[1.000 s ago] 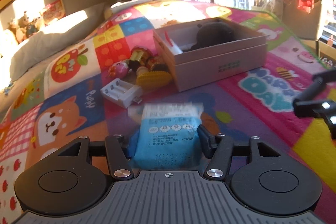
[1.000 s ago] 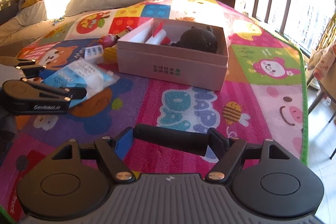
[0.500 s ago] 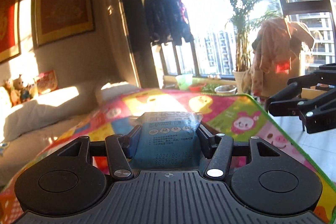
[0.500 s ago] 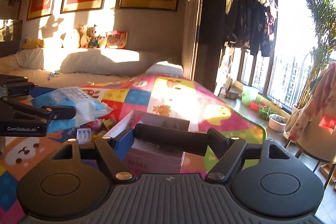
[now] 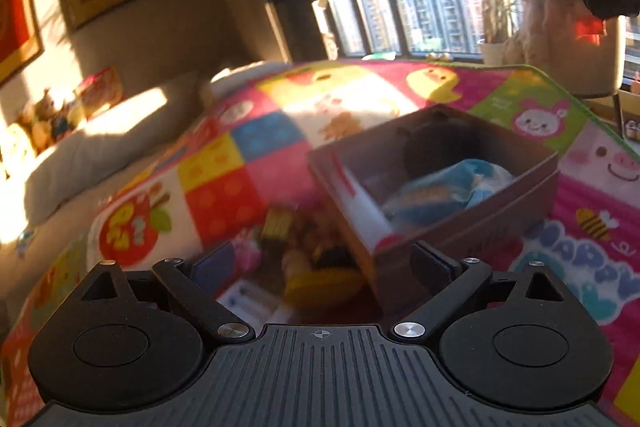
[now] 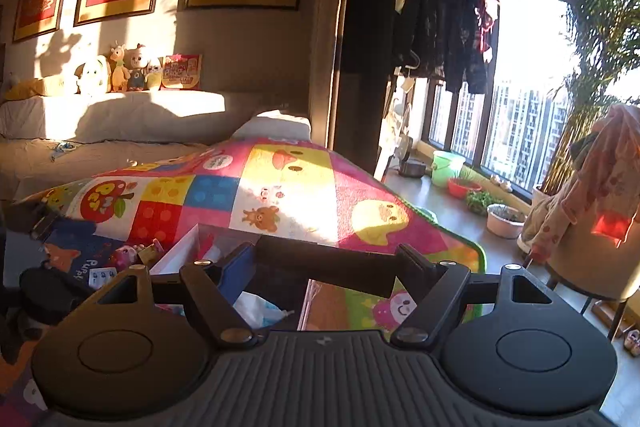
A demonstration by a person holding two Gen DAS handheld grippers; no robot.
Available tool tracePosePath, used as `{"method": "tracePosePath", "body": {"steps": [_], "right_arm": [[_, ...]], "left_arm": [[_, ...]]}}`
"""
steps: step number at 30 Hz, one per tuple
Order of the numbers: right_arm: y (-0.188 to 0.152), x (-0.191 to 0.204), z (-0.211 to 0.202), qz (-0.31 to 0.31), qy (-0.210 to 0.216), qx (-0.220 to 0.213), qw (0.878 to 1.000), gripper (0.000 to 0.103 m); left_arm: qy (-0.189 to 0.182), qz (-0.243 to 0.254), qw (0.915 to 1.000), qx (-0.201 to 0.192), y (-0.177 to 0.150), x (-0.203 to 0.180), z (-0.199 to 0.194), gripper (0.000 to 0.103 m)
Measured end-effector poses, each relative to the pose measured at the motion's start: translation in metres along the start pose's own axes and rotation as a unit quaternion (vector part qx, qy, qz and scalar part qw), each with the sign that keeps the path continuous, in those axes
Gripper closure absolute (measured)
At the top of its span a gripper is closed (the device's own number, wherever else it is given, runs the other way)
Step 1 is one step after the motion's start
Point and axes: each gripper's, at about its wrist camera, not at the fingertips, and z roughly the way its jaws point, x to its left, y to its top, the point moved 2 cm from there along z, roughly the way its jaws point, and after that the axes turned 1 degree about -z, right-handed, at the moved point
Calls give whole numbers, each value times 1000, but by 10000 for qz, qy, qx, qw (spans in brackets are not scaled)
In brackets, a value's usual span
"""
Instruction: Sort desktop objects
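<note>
A sunlit room is seen, with framed red hangings on the wall and tall windows hung with dark clothes. A bright patchwork play mat (image 5: 248, 187) with cartoon animals is spread over the surface. On it a cardboard box (image 5: 472, 227) is set, its long axis running away to the right. Inside the box a blue tissue pack (image 5: 444, 191) is lying, ahead of and apart from the left gripper (image 5: 320, 267), whose jaws have just been opening and are spread wide with nothing between them. Small toys (image 5: 316, 259) are heaped left of the box. A black cylinder (image 6: 328, 263) is clamped crosswise between the pads of the right gripper (image 6: 328, 267), above the box.
</note>
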Motion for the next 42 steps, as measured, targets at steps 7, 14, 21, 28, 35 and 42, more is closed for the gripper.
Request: {"method": "tracePosePath", "body": {"steps": [7,14,21,28,35,42], "right_arm": [[37,33,40,306,757,205,9964,27],[69,45,107,712,880,479,9924,9],[43,57,109,653,939,818,9901,19],[-10,101,160,593,1610,2412,9552,51],[-32,103,190,478,1047,2745,9547,50],[-30,80,138,515,942,1984,9742,43]], "left_arm": [[-130,-1020,9943,290,-43,32,-32,2],[368,-1119,9922,416,-72,43,-46,0],[463,-1914,9775,754,-96,66,-39,0],[452,-2021,9763,632,-99,69,-45,0],[524,-2344,9678,759,-102,77,-40,0],[663,-2858,9533,710,-111,91,-45,0]]}}
